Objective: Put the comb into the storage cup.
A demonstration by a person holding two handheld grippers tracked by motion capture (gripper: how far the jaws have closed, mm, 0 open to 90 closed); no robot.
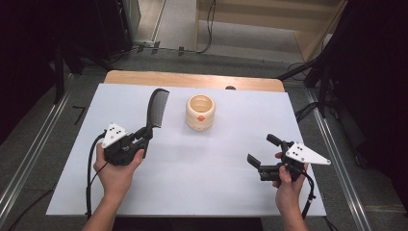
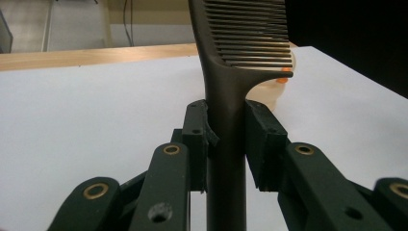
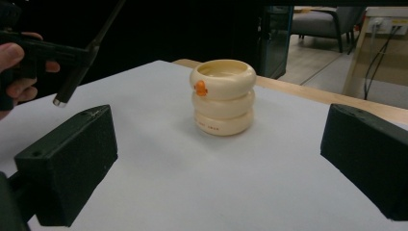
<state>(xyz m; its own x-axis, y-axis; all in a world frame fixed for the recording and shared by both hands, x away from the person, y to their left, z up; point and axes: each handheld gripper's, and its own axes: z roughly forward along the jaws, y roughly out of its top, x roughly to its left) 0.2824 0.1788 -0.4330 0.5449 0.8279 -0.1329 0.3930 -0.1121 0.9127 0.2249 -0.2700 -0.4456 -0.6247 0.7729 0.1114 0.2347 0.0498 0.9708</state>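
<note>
Left claw (image 2: 226, 144) pinches a stiff, light, probably plastic comb (image 1: 157, 108) by its handle; right claw (image 1: 264, 154) spread.

Black comb (image 1: 158, 108); cream ringed cup (image 1: 200, 112) — orange duck mark (image 3: 200, 88); white table sheet (image 1: 192, 163).

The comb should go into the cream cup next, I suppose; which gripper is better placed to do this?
The left gripper, probably: it is shut on the comb, beside the open-topped cup. The right gripper is open and empty.
</note>
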